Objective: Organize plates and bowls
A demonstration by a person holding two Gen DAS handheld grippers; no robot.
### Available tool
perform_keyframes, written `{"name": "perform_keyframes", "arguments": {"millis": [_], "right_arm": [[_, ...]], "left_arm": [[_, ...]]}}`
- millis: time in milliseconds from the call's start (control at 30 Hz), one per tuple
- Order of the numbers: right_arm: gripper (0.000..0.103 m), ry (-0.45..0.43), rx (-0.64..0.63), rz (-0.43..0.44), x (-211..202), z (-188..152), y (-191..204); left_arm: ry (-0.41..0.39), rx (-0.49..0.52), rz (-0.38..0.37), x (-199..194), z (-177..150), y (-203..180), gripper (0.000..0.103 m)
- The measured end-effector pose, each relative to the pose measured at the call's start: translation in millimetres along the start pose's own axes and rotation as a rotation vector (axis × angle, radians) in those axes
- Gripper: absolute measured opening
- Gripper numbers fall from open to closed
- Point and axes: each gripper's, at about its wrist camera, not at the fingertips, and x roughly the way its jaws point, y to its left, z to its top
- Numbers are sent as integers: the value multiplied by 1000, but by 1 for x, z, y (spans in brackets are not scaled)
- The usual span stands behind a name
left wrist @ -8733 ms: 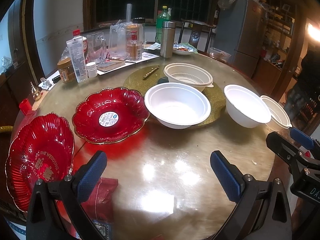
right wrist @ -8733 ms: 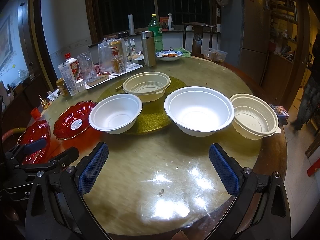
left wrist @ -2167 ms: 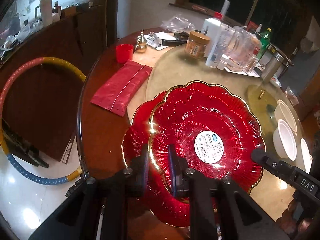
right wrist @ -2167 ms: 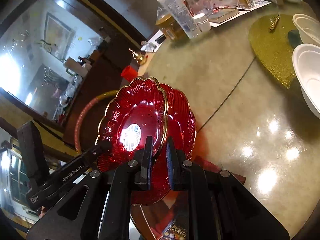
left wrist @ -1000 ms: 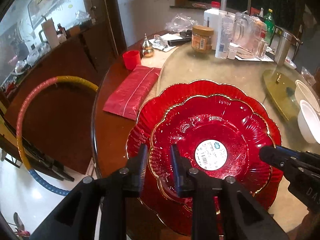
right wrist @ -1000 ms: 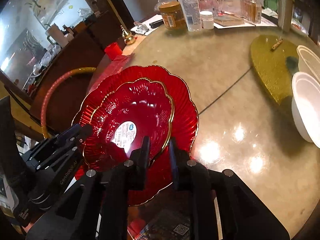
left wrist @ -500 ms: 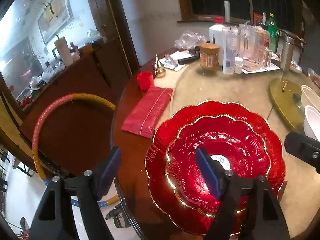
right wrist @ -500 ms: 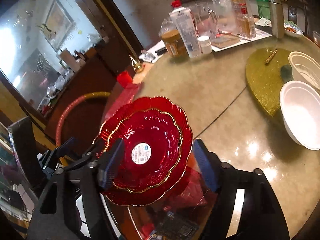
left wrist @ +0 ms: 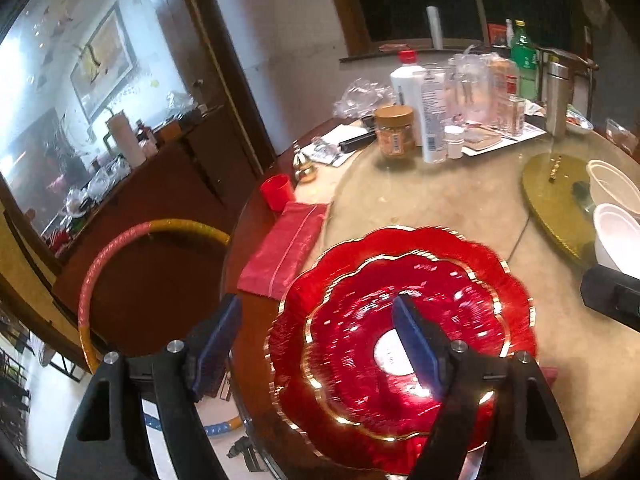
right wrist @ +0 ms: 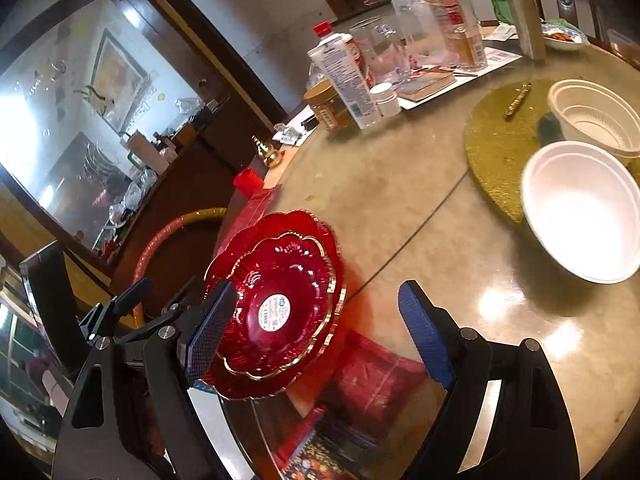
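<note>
A smaller red scalloped plate (left wrist: pixel 360 320) with a white sticker lies nested in a larger red plate (left wrist: pixel 400 240) near the round table's left edge. My left gripper (left wrist: pixel 316 340) hovers over their near rim, open, with nothing between its pads. In the right wrist view the same smaller plate (right wrist: pixel 288 280) rests in the larger one (right wrist: pixel 280 220). My right gripper (right wrist: pixel 316 328) stands open above the stack's near right side and touches nothing. A white bowl (right wrist: pixel 580 208) and a ribbed bowl (right wrist: pixel 596 116) sit at the far right.
A red cloth packet (left wrist: pixel 284 252) and a red cup (left wrist: pixel 276 192) lie by the table's edge. Bottles and jars (left wrist: pixel 428 112) crowd the back. A gold mat (right wrist: pixel 500 140) lies under the bowls. A hoop (left wrist: pixel 152 232) leans beside the table.
Both grippers were shut on the smaller red plate's rim; they have let go, opened wide and drawn back and up. The plate now rests in the larger one.
</note>
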Motion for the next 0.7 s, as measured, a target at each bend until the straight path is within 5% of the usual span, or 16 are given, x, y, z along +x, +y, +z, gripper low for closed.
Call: {"name": "perform_keyframes", "arguments": {"millis": [133, 467, 700], "right_arm": [[84, -31, 31, 20, -28, 1, -21], [84, -195, 297, -21, -123, 3, -122], [84, -190, 502, -41, -127, -1, -187]], "left_arm": [[-8, 17, -77, -10, 8, -20, 77], [24, 65, -438, -27, 40, -111, 81], [112, 50, -555, 0, 55, -175, 81]]}}
